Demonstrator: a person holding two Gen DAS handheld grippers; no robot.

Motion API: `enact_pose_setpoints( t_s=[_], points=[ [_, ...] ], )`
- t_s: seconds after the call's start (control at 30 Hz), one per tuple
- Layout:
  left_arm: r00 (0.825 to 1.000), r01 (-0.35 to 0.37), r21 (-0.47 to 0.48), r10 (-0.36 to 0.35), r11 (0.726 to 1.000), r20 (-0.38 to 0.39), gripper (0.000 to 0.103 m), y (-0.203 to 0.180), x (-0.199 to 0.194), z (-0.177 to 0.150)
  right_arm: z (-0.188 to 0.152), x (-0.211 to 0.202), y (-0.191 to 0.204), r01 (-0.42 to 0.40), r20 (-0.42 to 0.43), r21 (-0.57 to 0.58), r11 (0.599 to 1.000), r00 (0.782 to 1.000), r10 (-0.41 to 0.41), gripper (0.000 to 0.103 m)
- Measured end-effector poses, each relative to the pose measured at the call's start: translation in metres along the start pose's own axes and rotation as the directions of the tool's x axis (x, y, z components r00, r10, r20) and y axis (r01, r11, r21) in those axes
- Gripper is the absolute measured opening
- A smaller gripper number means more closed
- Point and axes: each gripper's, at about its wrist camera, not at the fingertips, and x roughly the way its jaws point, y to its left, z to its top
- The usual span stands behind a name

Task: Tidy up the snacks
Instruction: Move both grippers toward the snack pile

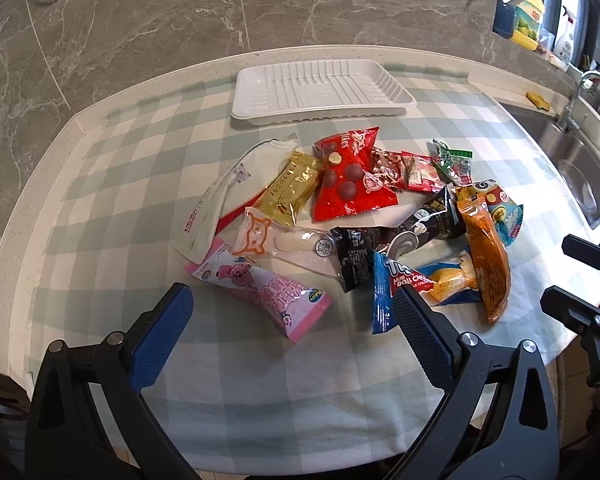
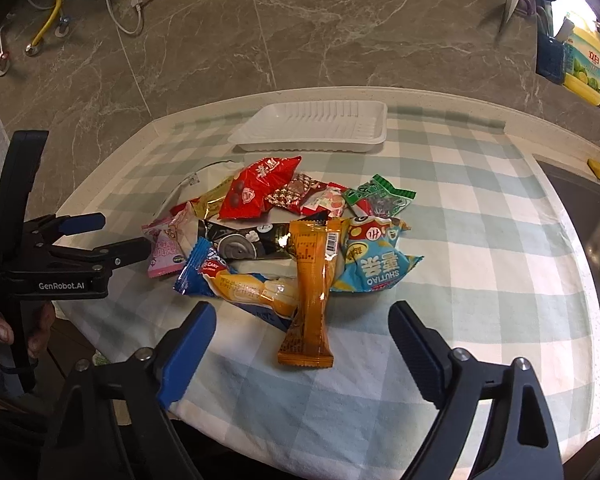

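Snacks lie in a loose heap on the checked cloth (image 2: 480, 280), none yet in the white tray (image 2: 312, 128) beyond them.

Nearest finding: my right gripper (image 2: 302, 322) stands with its jaws wide apart and nothing between the pads. The orange wrapper (image 2: 310, 280) lies directly ahead of it, its near end reaching into the gap between my fingers. Its long axis runs toward and away from me, roughly in line with the gripper, so the jaws span its narrow width. It rests partly on the yellow packet (image 2: 251, 288) and beside the light blue bag (image 2: 374, 272).

My left gripper (image 1: 293, 306) is likewise spread and empty, just short of the pink packet (image 1: 271, 288) and the blue roll-cake packet (image 1: 384, 292).

Judgement: the right hand is the nearer to the orange wrapper, the left to the pink packet.

Farther on sits the red bag (image 2: 259, 188), then the tray at the cloth's far edge, clear of the heap.
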Motion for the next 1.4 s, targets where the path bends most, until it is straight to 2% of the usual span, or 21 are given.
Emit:
enact_pose_setpoints(
  t_s=[0.73, 1.4],
  points=[
    [1.000, -0.015, 0.008, 0.015, 1.000, -0.013, 0.101, 0.011, 0.012, 0.011, 0.009, 0.018, 0.008, -0.016, -0.025, -0.003, 1.000, 1.000, 0.016, 0.089],
    [0.998, -0.053, 0.019, 0.054, 0.998, -0.021, 0.101, 0.012, 0.013, 0.014, 0.006, 0.022, -0.001, -0.032, -0.040, 0.019, 0.999, 0.999, 0.033, 0.077]
  ],
)
